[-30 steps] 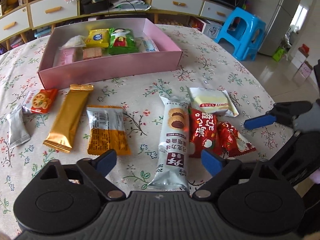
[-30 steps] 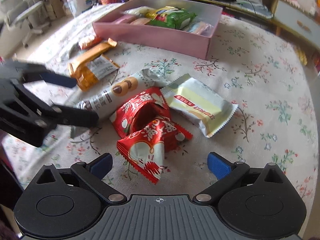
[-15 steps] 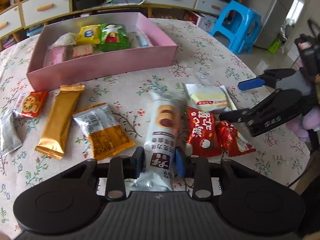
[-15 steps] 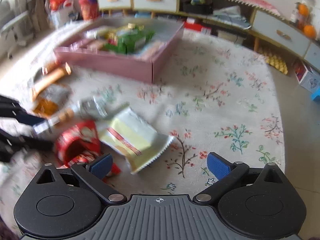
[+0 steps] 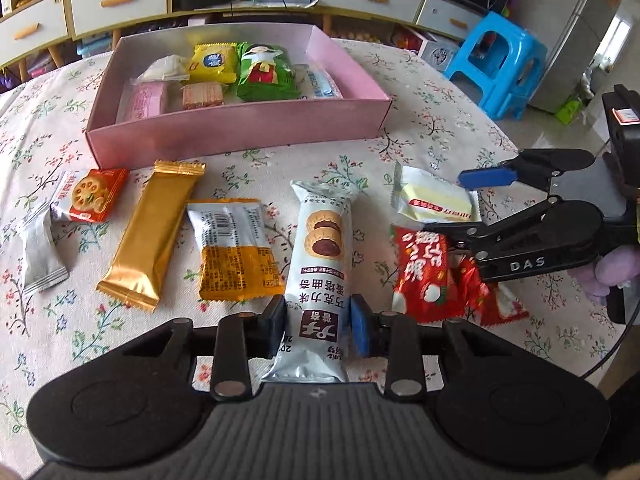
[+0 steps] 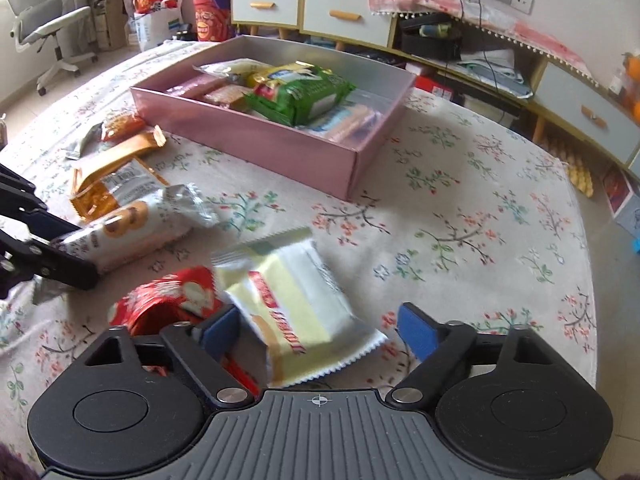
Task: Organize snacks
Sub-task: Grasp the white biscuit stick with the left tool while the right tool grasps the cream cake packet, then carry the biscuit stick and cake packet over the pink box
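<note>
Floral-cloth table [image 5: 420,128], near edge, left to right: silver packet [image 5: 38,254], red lotus-root packet [image 5: 90,196], gold bar [image 5: 154,232], orange-and-silver packet [image 5: 232,248]. Left gripper [image 5: 318,326] pinched the long biscuit packet [image 5: 324,248] at its near end. Right gripper [image 6: 320,332], jaws closing, straddled the cream-yellow packet [image 6: 296,304] beside red packets [image 5: 424,268], right pad apart. Pink box [image 5: 240,132] stood toward the far edge.

Bare tablecloth [image 6: 460,184] right of box [image 6: 280,148]
</note>
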### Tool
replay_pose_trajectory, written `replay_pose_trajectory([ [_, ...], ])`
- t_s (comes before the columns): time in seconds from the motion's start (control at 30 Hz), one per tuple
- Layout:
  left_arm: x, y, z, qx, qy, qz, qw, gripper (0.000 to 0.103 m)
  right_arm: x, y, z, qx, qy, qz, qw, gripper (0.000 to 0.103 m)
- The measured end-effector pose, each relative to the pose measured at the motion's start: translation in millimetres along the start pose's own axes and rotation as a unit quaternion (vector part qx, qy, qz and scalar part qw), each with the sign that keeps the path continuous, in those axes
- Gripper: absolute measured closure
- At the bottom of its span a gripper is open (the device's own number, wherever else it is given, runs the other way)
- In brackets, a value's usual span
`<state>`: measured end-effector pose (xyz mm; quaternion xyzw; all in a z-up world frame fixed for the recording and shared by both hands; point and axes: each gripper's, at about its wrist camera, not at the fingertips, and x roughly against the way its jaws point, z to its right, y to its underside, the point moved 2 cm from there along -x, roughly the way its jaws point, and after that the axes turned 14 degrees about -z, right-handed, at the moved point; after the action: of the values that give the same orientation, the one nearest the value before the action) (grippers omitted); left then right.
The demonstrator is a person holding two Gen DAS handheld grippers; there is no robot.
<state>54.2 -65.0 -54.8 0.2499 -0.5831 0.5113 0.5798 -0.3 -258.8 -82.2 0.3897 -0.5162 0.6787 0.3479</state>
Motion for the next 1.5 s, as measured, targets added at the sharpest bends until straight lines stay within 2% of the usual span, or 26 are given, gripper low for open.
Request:
replay_pose_trajectory([
  [0.07,-0.8,-1.6,0.7,0.002,0.001,0.002,1.0000,0.072,0.6,-2.7,-3.3,0.000,-0.008,0.000,1.000,0.037],
  [0.13,-1.6,-3.2,0.4,0.006,0.000,0.004,1.0000,0.072,1.3,-5.5,-6.0,-0.001,-0.011,-0.002,1.000,0.052],
  [0.17,-2.0,-4.4,0.0,0.007,0.001,0.004,1.0000,0.072,1.6,-7.0,-7.8,-0.001,-0.011,-0.003,1.000,0.054],
  [0.3,-2.0,-9.0,-0.6,0.013,-0.001,0.012,0.9999,0.072,2.2,-11.9,-14.8,0.000,0.000,-0.008,1.000,0.056],
  [0.43,0.5,-13.1,-0.4,0.021,-0.002,0.022,0.9995,0.077,6.7,-20.4,-15.8,-0.021,0.003,-0.015,1.000,0.056],
  [0.83,16.9,-16.5,-9.0,0.052,0.031,0.027,0.9978,0.078,30.6,-32.3,6.8,-0.155,-0.052,-0.014,0.986,0.056],
  [1.0,30.7,-21.1,-14.8,0.066,0.045,0.047,0.9957,0.078,44.4,-41.1,9.2,-0.184,-0.064,0.003,0.981,0.056],
  [1.17,42.2,-29.5,-21.4,0.075,0.049,0.066,0.9937,0.078,50.6,-55.9,18.2,-0.234,-0.086,0.016,0.968,0.056],
  [1.27,47.3,-39.1,-27.7,0.084,0.040,0.072,0.9931,0.078,51.2,-65.9,22.4,-0.264,-0.121,0.028,0.957,0.056],
  [1.37,50.9,-51.1,-36.8,0.094,0.033,0.078,0.9920,0.078,48.8,-77.4,24.9,-0.287,-0.137,0.035,0.948,0.056],
  [1.5,46.4,-70.8,-56.5,0.127,0.041,0.081,0.9878,0.078,39.6,-88.0,32.9,-0.323,-0.156,0.041,0.933,0.056],
])
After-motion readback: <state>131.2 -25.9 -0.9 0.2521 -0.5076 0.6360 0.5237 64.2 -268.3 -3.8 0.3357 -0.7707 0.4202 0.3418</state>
